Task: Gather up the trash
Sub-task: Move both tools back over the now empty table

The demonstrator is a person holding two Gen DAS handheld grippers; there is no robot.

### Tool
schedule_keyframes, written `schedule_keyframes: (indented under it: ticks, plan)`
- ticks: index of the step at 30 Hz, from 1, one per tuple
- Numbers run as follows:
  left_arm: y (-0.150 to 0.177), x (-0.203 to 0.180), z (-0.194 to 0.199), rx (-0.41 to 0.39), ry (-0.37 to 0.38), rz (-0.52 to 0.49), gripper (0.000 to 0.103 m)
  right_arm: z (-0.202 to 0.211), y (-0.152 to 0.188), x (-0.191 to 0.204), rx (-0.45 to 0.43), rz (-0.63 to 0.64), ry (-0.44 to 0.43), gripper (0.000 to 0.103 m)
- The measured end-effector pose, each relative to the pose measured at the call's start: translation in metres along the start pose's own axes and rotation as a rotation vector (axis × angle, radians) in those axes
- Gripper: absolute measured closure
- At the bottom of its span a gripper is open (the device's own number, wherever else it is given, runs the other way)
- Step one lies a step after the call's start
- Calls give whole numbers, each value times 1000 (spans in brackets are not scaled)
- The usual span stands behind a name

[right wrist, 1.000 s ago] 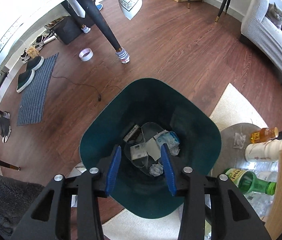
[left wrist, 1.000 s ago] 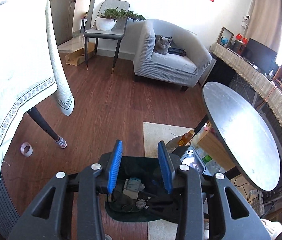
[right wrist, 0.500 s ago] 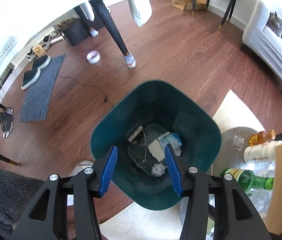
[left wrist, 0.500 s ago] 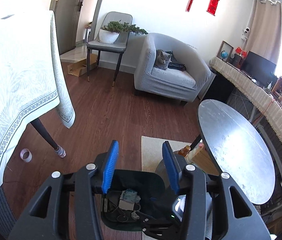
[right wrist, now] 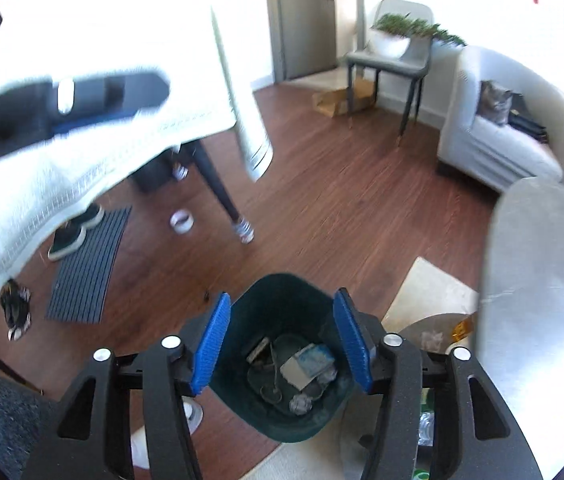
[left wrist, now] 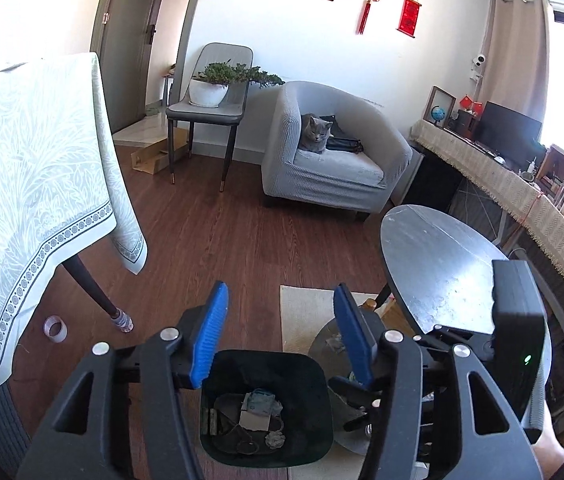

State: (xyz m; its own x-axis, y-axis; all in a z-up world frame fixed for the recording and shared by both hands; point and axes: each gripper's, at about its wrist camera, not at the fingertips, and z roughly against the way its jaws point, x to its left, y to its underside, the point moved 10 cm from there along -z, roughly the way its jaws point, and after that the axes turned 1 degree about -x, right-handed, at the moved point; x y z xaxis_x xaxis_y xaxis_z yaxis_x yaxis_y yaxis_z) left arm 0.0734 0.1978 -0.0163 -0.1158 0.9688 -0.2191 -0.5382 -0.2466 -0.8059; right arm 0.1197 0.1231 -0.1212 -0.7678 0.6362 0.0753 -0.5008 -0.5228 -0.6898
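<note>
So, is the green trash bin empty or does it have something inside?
Not empty. The bin stands upright on the floor, with a small box, crumpled paper and other scraps at its bottom.

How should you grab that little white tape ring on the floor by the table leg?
The small white tape ring seems to lie flat on the brown wooden floor, hole facing up. Probably best to come straight down from above and pinch one wall of the ring, one finger inside the hole and one outside. The dark table leg stands close beside it.
</note>
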Motion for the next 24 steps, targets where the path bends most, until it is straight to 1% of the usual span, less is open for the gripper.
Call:
schedule_keyframes:
  ticks: [1,4,6,7,9,11,13,15,16,18,21,24]
  plan:
    - [1,-1,2,-5,-6,-4,37,5,-2,-4,-14,-7,6,46]
    - [3,-9,7,-23,-37,-48,30,25,-6,-18,-63,-24,35,42]
    - [5,-17,10,-36,-46,-74,22,38,-5,-24,-84,-29,54,39]
    - [6,-19,10,-38,-47,-78,19,45,-4,-29,-93,-30,67,36]
    - [9,-25,10,-38,-54,-82,16,57,-1,-39,-107,-32,92,31]
    - [12,-29,9,-35,-69,-89,15,72,0,-53,-127,-48,120,22]
    - [16,-32,8,-29,-87,-88,11,85,1,-66,-148,-75,134,19]
    - [23,-36,7,-12,-101,-87,10,100,3,-77,-172,-102,143,16]
    - [25,-37,6,-5,-111,-85,9,107,4,-82,-183,-113,150,13]
    - [30,-42,6,-2,-116,-90,9,118,8,-90,-197,-125,159,12]
    - [35,-51,6,-2,-117,-103,9,129,17,-100,-189,-126,167,10]
    - [40,-56,9,-8,-145,-110,6,142,29,-110,-190,-117,156,9]
